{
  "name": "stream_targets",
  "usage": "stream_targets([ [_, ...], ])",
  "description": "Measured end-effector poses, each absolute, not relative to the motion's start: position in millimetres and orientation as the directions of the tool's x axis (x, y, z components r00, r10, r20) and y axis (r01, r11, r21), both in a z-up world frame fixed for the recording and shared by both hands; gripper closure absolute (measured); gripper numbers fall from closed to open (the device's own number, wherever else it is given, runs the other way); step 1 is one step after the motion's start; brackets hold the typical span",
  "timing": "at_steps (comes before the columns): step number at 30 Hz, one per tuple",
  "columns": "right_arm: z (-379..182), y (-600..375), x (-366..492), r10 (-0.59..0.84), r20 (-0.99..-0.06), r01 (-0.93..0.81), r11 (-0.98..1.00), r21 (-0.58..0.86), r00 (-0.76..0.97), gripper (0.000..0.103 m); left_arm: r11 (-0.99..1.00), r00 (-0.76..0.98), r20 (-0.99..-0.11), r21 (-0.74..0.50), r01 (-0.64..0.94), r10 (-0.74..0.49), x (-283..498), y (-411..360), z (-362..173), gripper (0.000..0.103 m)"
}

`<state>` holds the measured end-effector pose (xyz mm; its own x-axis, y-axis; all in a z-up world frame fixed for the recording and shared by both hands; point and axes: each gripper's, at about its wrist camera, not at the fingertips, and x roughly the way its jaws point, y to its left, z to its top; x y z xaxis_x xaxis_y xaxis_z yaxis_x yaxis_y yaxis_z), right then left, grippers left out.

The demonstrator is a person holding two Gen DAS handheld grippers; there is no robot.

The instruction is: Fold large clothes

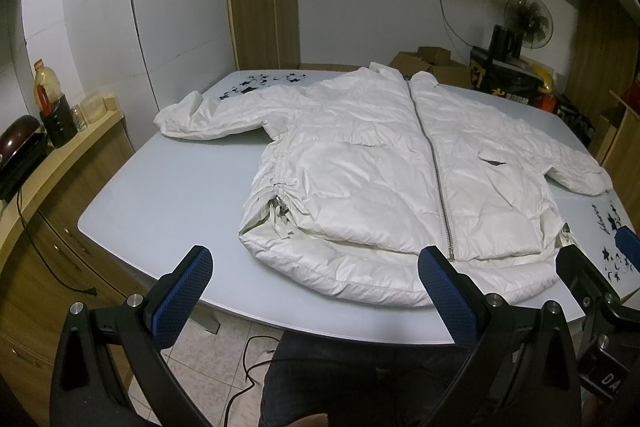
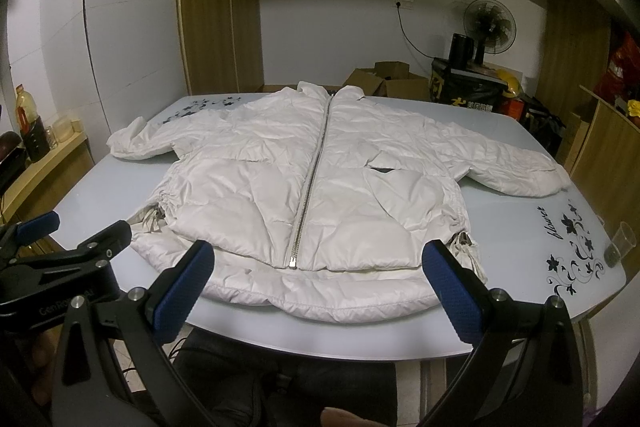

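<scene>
A white puffer jacket (image 1: 360, 167) lies flat and zipped, front up, on a pale blue glass table (image 1: 160, 195), collar at the far side, hem near me, both sleeves spread outward. It also shows in the right wrist view (image 2: 320, 187). My left gripper (image 1: 316, 291) is open and empty, held above the table's near edge in front of the hem's left half. My right gripper (image 2: 318, 283) is open and empty, just before the hem's middle. The right gripper also shows at the right of the left wrist view (image 1: 600, 259), and the left gripper at the left of the right wrist view (image 2: 68, 235).
A wooden counter (image 1: 60, 155) with a bottle, jars and a pan runs along the left. A clear plastic cup (image 2: 622, 243) stands at the table's right edge. Cardboard boxes (image 2: 384, 79), a black bag and a fan (image 2: 488, 23) stand behind the table. The person's legs and cables are below the near edge.
</scene>
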<state>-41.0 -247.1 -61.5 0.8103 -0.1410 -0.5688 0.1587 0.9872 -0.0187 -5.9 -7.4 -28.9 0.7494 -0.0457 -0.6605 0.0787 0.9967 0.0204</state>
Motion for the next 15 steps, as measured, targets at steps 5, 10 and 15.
stream_targets([
  [5,-61.8,-247.1,-40.6,-0.14,-0.57,0.159,0.987,-0.017,0.809,0.0,0.997,0.749,-0.661,0.02,0.08,-0.047,-5.9,-7.3,-29.1,0.0],
  [10,-61.8,-245.9,-40.4,-0.141,-0.568,0.158,0.987,-0.02,0.811,0.0,0.997,0.749,-0.661,0.02,0.078,-0.046,-5.0,-6.6,-29.5,0.0],
  [15,-62.4,-245.1,-40.9,-0.127,-0.57,0.149,0.989,-0.007,0.812,0.0,0.997,0.749,-0.661,0.02,0.078,-0.045,-5.2,-6.3,-29.7,0.0],
])
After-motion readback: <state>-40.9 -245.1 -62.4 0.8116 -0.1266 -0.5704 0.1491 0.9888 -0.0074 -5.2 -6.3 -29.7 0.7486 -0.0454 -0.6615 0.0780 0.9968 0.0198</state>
